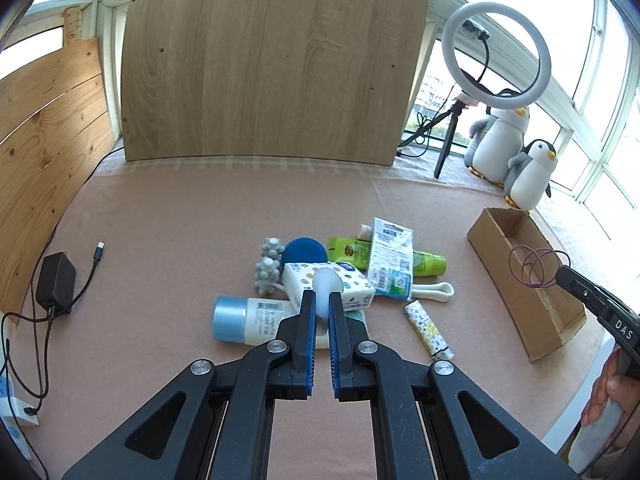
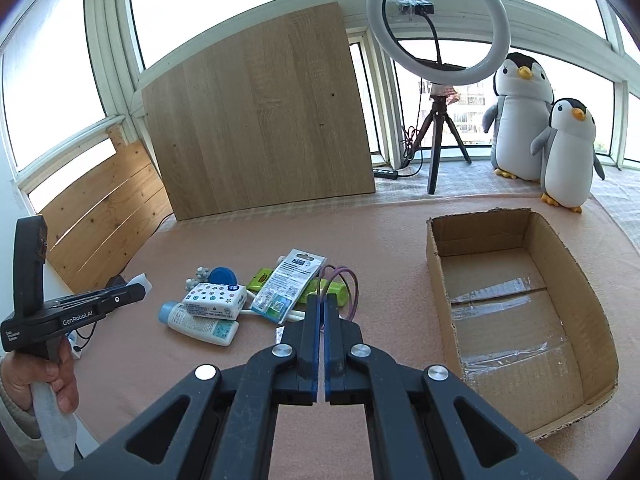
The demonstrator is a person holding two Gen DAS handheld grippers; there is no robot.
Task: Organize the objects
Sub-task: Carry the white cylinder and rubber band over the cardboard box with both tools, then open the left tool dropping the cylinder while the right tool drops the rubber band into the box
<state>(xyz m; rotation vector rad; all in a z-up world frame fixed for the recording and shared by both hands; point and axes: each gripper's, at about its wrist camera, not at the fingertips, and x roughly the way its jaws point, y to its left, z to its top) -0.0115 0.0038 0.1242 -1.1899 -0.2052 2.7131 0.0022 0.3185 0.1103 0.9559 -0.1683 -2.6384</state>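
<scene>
The black left gripper [image 1: 322, 300] is squeezed on a small white rounded thing [image 1: 326, 280], held up over the pile of little items [image 1: 344, 276] on the pink table [image 1: 160, 220]. The black right gripper [image 2: 322, 304] is pinched tight on thin purple hair ties [image 2: 344, 280]. The brown cardboard box [image 2: 516, 312] sits well apart, on the right.
</scene>
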